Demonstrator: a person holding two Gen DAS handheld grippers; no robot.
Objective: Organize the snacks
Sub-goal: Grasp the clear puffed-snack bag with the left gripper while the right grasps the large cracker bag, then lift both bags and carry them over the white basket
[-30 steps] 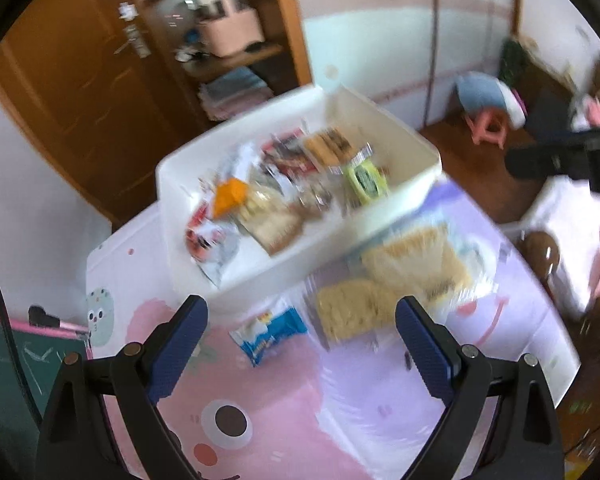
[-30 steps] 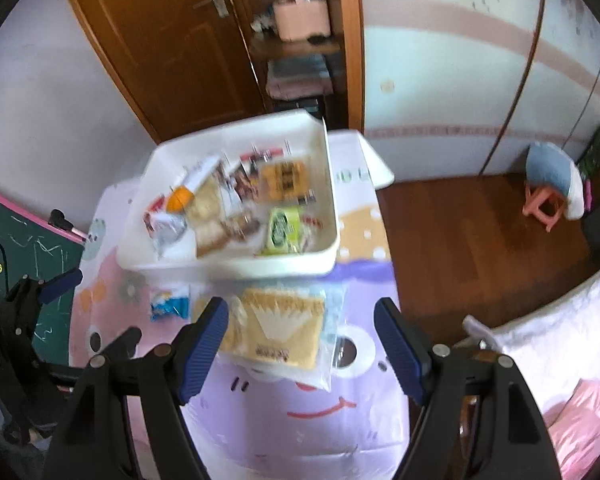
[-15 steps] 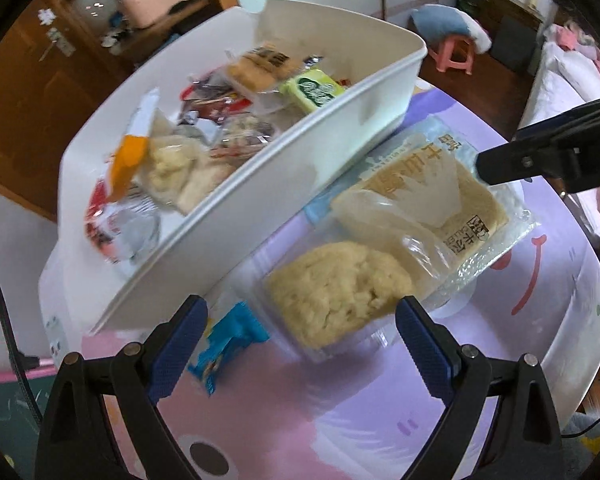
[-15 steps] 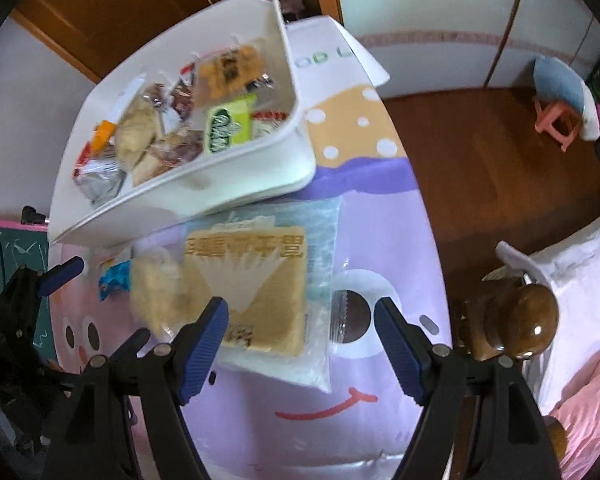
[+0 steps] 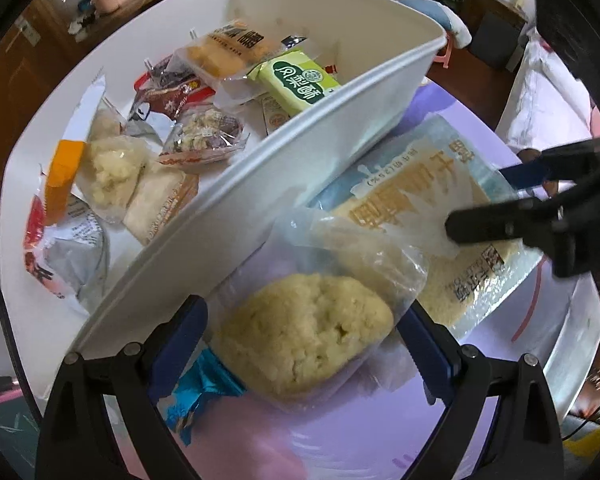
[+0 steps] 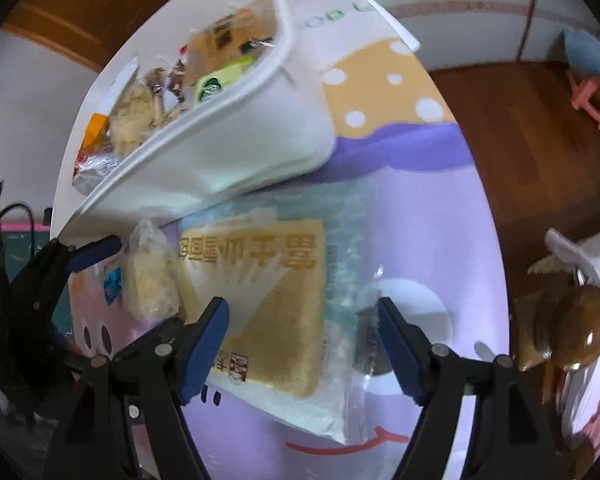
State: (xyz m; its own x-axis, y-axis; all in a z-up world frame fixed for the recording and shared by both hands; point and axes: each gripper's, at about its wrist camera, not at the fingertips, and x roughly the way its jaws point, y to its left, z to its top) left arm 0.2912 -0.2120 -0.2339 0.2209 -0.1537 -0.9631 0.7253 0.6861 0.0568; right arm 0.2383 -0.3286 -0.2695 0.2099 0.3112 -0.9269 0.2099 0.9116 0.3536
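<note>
Green packet (image 5: 298, 82): "凤梨酥"; table cover (image 6: 340, 12): "GOOD".

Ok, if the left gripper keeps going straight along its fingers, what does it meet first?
Most likely the clear-wrapped crumbly cake: it lies between the open fingers of the left gripper, which do not seem to touch it yet. The blue candy wrapper sits just beside the left finger. Depth is hard to judge.

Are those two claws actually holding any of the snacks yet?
No. The left claw straddles the clear-wrapped cake, open; the right claw is closing around the flat bread packet, not yet gripping.
</note>
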